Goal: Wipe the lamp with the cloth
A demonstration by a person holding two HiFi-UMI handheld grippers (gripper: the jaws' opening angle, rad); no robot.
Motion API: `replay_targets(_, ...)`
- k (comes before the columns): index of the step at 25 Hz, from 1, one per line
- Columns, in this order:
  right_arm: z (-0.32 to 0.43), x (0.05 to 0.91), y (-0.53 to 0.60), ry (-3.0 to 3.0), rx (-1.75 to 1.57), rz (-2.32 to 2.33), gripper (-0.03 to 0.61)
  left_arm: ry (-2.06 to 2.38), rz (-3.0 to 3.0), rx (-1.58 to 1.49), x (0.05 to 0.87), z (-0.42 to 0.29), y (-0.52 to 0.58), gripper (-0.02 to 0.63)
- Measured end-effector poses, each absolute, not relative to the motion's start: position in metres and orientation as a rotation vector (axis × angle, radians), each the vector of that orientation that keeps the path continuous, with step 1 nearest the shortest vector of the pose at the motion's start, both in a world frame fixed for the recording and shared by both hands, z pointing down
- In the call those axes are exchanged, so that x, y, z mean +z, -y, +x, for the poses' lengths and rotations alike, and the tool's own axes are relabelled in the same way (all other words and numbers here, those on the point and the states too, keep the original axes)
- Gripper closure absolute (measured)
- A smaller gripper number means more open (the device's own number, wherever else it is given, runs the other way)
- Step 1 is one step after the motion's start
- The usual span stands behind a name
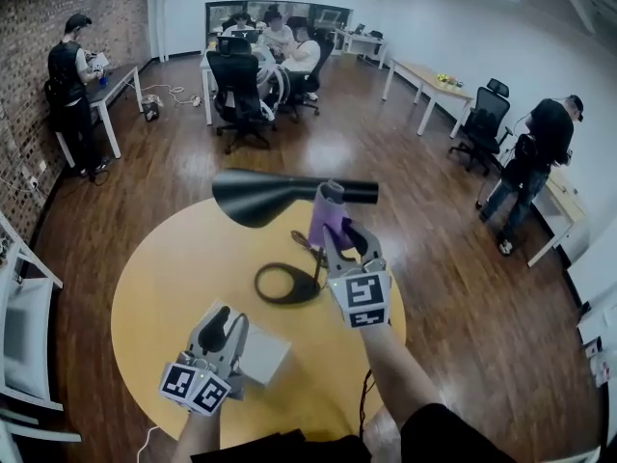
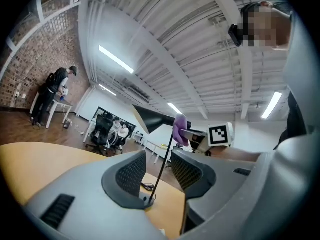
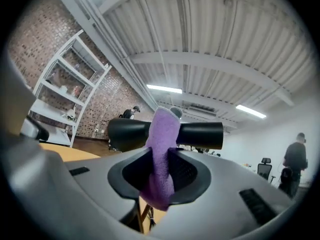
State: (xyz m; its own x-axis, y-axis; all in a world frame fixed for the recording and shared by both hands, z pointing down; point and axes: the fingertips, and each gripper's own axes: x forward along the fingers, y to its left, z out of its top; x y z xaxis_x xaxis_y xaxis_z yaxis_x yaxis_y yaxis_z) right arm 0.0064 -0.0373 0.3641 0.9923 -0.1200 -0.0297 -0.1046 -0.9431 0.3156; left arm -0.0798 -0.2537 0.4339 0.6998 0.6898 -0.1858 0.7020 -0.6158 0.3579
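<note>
A black desk lamp (image 1: 260, 197) stands on the round yellow table (image 1: 164, 278), with its ring base (image 1: 286, 284) near the middle. My right gripper (image 1: 339, 235) is shut on a purple cloth (image 1: 328, 222), and the cloth is draped against the lamp's horizontal head. In the right gripper view the cloth (image 3: 162, 154) hangs between the jaws in front of the black lamp head (image 3: 200, 135). My left gripper (image 1: 224, 331) hovers low at the table's near side, open and empty. Through its jaws, the left gripper view shows the lamp (image 2: 152, 118) and the cloth (image 2: 180, 129).
A white box (image 1: 262, 353) lies on the table beside my left gripper. A black cable (image 1: 364, 394) drops off the table's near edge. White shelving (image 1: 24, 326) stands at the left. Office chairs, desks and several people fill the far room.
</note>
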Motion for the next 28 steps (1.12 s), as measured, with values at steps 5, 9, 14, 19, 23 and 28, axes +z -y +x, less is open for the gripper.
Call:
replay_targets(5,0.019,0.385,0.025,0.114,-0.075,2.772,0.480,-1.110,2.510,0.026,0.446,-0.094,0.226,0.456)
replay_targets(9,0.027,0.424,0.014,0.089,0.009,2.777,0.477,-1.099,2.544,0.046,0.444,-0.085,0.218,0.456)
replay_targets(14,0.024,0.475,0.023,0.131,0.116,2.746,0.476,-1.026,2.550,0.096,0.459,-0.085,0.229,0.456)
replay_targets(19,0.017,0.536,0.019,0.131,0.335,2.742,0.476,-0.991,2.534,0.162,0.473,-0.087,0.224,0.456)
replay_targets(23,0.008,0.579,0.007,0.141,0.454,2.788,0.474,-0.962,2.553,0.214,0.479,-0.095,0.215,0.456)
replay_targets(28,0.010,0.614,-0.015,0.144,0.585,2.763,0.471,-0.931,2.560,0.244,0.480,-0.082,0.203,0.456)
